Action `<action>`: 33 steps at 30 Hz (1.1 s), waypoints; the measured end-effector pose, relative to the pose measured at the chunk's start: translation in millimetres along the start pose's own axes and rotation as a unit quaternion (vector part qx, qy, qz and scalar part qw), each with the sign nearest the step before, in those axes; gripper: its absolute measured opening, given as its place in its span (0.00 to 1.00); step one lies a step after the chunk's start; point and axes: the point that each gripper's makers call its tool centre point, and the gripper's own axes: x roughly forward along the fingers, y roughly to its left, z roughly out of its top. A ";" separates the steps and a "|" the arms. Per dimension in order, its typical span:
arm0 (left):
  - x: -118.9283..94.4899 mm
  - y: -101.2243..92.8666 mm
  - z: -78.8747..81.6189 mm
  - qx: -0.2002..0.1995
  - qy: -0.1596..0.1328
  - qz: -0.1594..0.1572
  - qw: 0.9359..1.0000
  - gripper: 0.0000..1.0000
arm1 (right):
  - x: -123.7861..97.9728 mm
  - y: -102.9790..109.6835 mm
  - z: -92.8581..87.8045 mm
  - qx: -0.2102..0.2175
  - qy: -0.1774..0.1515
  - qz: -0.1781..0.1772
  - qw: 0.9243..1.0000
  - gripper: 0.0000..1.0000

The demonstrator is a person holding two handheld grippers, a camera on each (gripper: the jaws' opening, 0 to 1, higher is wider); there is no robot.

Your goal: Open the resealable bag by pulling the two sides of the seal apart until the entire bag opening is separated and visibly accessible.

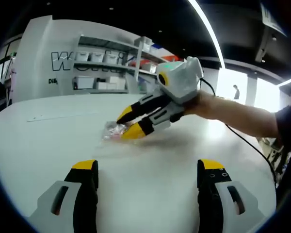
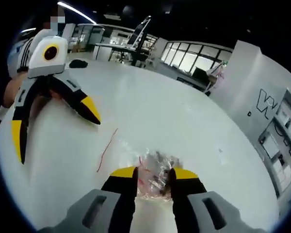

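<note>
The bag (image 2: 155, 178) lies crumpled on the white desk (image 2: 160, 116). The right claw (image 2: 154, 174) is down at it, jaws narrowed about the plastic, though whether they pinch the seal itself I cannot tell. The left claw (image 1: 148, 170) hangs wide and empty, well short of the bag. Advice: bring the left claw onto the opposite lip, grip close to the seal, then pull apart steadily.

one bag (image 2: 157, 177), two tools: left (image 1: 148, 170), right (image 2: 155, 173); one table (image 1: 48, 141).
</note>
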 end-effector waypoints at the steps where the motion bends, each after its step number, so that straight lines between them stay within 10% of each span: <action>1: -0.1 -0.2 0.0 0.000 0.000 0.000 1.000 0.83 | 0.3 -0.8 -0.1 0.000 0.002 0.000 1.000 0.21; 33: 1.1 -0.5 -1.7 0.004 0.003 0.003 1.000 0.82 | -10.2 2.1 -3.8 0.102 -0.035 0.004 0.994 0.01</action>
